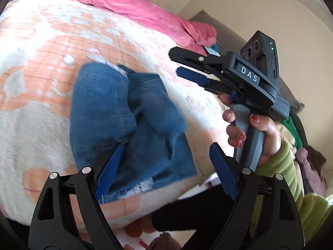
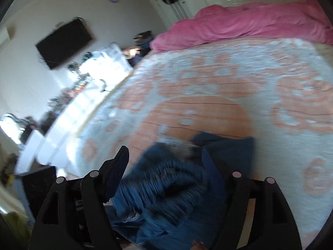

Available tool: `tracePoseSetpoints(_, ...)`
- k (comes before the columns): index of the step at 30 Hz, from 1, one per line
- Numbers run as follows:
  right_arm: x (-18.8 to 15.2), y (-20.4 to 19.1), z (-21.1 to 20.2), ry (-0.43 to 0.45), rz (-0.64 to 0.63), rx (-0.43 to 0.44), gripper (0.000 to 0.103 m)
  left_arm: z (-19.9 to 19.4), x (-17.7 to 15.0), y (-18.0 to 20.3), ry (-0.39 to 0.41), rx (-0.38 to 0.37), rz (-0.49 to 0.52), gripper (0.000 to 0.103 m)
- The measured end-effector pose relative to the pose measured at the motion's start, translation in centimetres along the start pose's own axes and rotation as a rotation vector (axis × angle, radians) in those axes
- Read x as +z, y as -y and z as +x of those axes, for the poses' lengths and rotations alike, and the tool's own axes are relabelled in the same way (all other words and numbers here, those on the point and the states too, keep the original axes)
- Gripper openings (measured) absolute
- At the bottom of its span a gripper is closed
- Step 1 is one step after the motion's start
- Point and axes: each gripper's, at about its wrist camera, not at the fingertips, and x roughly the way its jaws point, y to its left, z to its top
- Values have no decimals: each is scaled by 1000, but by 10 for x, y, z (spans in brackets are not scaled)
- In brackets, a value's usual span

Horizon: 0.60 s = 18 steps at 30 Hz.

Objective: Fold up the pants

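Blue denim pants (image 1: pixel 124 114) lie in a folded, rumpled bundle on the orange-and-white bedspread (image 1: pixel 41 62). My left gripper (image 1: pixel 166 166) hovers over the bundle's near edge, jaws wide apart and pressing on nothing. The right gripper (image 1: pixel 175 62), held by a hand (image 1: pixel 268 131) in a green sleeve, hangs above the bed to the right of the pants, open with nothing between its fingers. In the blurred right wrist view the pants (image 2: pixel 177 187) lie below the spread fingers of the right gripper (image 2: pixel 164 162).
A pink duvet (image 1: pixel 135 6) (image 2: pixel 249 20) is heaped along the far side of the bed. A dark screen (image 2: pixel 64 41) hangs on the wall to the left. More clothes (image 1: pixel 308 166) are piled at the right edge.
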Motion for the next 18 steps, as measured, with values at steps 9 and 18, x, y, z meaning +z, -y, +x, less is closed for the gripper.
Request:
tracePoseSetpoints(9, -32, 8, 31, -156, 12, -136, 77, 18, -14, 7, -31, 45, 57, 77)
tracePoseSetpoints(18, -43, 28, 34, -188, 52, -194, 79, -2, -15, 5, -26, 23, 54, 79)
